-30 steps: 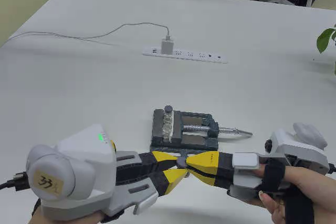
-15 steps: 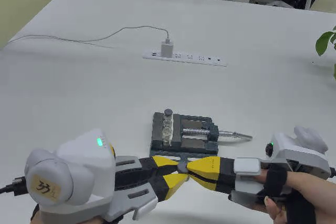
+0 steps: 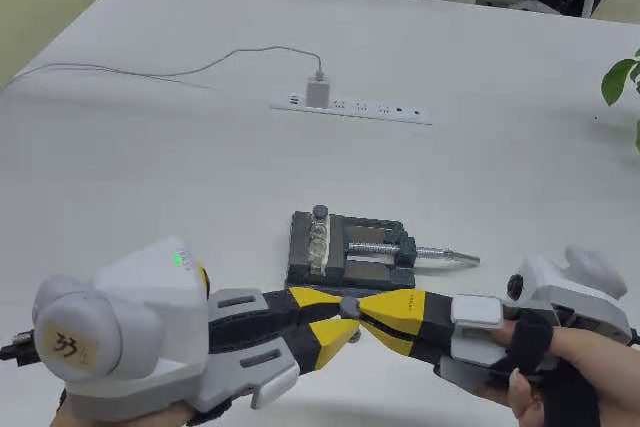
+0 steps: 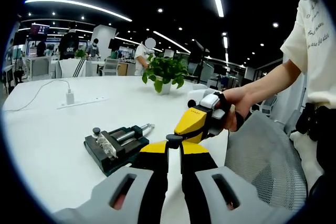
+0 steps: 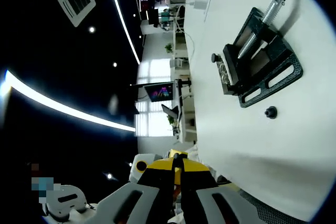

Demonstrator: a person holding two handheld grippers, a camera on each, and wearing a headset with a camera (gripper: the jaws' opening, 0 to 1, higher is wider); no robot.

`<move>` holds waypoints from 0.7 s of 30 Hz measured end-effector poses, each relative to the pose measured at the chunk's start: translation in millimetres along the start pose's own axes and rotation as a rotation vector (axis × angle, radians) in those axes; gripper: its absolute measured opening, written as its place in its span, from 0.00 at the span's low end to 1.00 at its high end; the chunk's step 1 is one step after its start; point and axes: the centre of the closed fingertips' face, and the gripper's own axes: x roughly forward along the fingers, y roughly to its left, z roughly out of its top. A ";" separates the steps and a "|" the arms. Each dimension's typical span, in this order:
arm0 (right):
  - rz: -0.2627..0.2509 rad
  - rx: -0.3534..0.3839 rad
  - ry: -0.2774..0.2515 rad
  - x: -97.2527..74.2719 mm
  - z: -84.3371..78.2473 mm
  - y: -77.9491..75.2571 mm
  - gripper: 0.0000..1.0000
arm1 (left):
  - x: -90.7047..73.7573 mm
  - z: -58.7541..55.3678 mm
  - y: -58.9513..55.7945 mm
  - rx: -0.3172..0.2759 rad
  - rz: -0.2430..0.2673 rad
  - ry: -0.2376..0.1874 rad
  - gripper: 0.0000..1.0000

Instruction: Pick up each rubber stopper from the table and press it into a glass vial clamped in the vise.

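A dark vise (image 3: 352,252) (image 4: 113,146) (image 5: 260,64) stands on the white table (image 3: 150,157) and clamps a row of glass vials (image 3: 318,239). A grey stopper (image 3: 320,212) (image 4: 96,130) (image 5: 215,57) caps the far vial. In front of the vise my left gripper (image 3: 343,309) (image 4: 174,141) is shut on a grey rubber stopper (image 3: 348,304) (image 4: 173,139). My right gripper (image 3: 356,309) (image 5: 178,157) meets it tip to tip, jaws together, touching that stopper. Another loose stopper (image 5: 270,112) lies on the table beside the vise base.
A white power strip (image 3: 350,107) with a plugged charger (image 3: 318,92) and its cable lies beyond the vise. The vise handle (image 3: 445,257) sticks out to the right. A potted plant (image 3: 620,77) (image 4: 165,72) stands at the right edge. Chairs and a seated person are past the far edge.
Both grippers stay tip to tip on the stopper in front of the vise. They have sunk slightly toward me in the view. The vise has not moved.
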 end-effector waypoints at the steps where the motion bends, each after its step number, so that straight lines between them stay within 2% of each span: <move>1: 0.005 -0.002 -0.003 0.4 0.5 0.7 0.00 | -0.4 0.6 0.2 -0.003 0.001 -0.003 0.04; 7: 0.015 -0.018 -0.009 2.2 1.0 1.9 0.00 | -1.7 1.7 1.1 -0.001 0.004 -0.005 0.03; 14: 0.002 -0.104 -0.036 1.4 5.2 -0.2 0.01 | -1.6 0.9 2.0 0.001 0.008 -0.004 0.03; 17: -0.004 -0.128 -0.044 0.2 7.1 -1.3 0.05 | -1.7 1.4 2.3 0.001 0.011 -0.007 0.03; 21: -0.027 -0.161 -0.074 -2.4 12.7 -3.5 0.19 | -2.0 0.8 3.9 -0.001 0.017 -0.006 0.03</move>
